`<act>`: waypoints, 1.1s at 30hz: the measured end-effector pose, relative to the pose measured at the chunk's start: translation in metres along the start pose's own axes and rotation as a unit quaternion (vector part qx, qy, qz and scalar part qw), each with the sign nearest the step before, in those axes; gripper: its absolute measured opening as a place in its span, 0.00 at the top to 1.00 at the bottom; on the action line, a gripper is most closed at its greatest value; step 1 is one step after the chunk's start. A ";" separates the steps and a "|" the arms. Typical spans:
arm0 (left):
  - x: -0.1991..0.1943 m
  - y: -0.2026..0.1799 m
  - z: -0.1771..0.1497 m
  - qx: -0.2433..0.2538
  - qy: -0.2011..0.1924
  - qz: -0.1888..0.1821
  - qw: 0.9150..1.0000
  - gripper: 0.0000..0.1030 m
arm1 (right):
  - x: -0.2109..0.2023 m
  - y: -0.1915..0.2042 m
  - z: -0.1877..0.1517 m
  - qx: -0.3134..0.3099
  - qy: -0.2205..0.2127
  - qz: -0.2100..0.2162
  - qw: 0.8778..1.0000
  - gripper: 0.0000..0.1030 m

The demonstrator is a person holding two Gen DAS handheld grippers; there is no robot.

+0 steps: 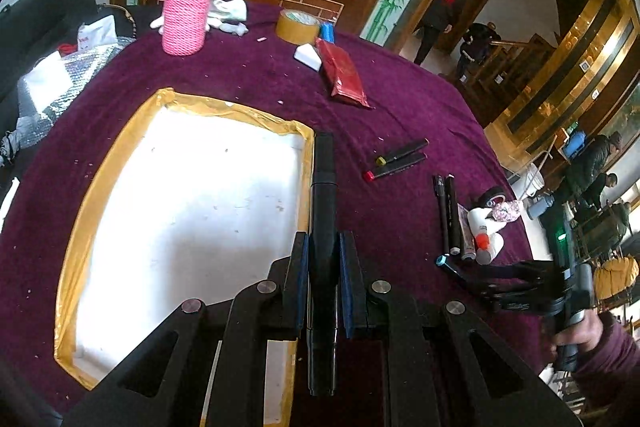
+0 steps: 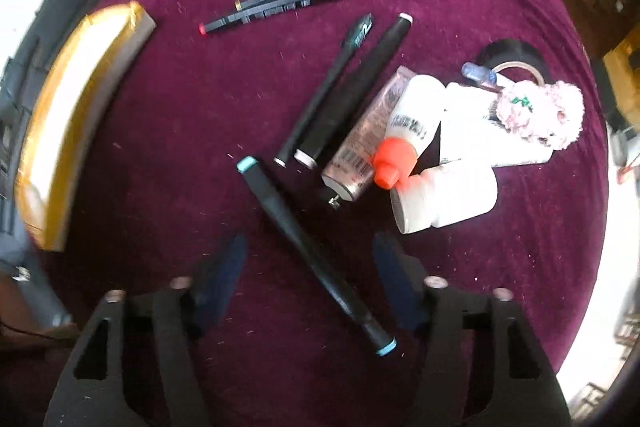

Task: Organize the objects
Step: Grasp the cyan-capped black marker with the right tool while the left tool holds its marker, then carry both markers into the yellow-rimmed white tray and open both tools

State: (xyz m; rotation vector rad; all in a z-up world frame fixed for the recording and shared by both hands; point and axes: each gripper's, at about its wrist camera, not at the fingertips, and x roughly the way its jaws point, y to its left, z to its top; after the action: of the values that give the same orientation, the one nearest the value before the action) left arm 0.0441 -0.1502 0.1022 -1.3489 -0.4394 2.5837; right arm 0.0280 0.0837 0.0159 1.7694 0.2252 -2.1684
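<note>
In the left wrist view my left gripper [image 1: 323, 239] is shut on a black marker [image 1: 323, 183]. It hangs over the right edge of a white tray with a yellow taped rim [image 1: 100, 187]. In the right wrist view my right gripper [image 2: 312, 247] points down at the purple cloth. Its jaws straddle a black marker with teal caps [image 2: 304, 239] that lies slantwise between them, and the pads stand clear of it. Beyond it lie two black pens [image 2: 332, 95], a pink tube [image 2: 360, 147], an orange-capped glue bottle [image 2: 404, 135] and two red- and yellow-capped markers [image 2: 280, 1].
White bottles [image 2: 448, 195], a fluffy pink item [image 2: 540, 115] and a black tape roll [image 2: 508, 53] crowd the right edge of the table. At the far side stand a pink knitted bottle [image 1: 187, 15], a yellow tape roll [image 1: 298, 26] and a red packet [image 1: 344, 73]. People [image 1: 438, 11] stand beyond the table.
</note>
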 end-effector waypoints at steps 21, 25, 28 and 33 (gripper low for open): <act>-0.018 0.035 -0.001 -0.010 -0.001 -0.001 1.000 0.89 | -0.031 0.013 -0.012 0.116 -0.061 0.136 0.982 0.85; -0.022 0.052 -0.001 -0.019 -0.003 0.001 1.000 0.89 | -0.035 0.040 0.002 0.120 -0.071 0.166 0.976 0.87; -0.025 0.063 -0.002 -0.023 -0.005 -0.001 1.000 0.89 | -0.038 0.055 0.005 0.124 -0.075 0.194 0.970 0.88; -0.028 0.076 0.000 -0.020 -0.008 -0.006 1.000 0.89 | -0.028 0.074 0.017 0.134 -0.077 0.187 0.970 0.88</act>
State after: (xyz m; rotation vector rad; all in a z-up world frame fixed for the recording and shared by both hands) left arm 0.0572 -0.2298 0.0979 -1.3358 -0.5016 2.5907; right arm 0.0429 0.0131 0.0533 1.6031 -0.4249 -2.1125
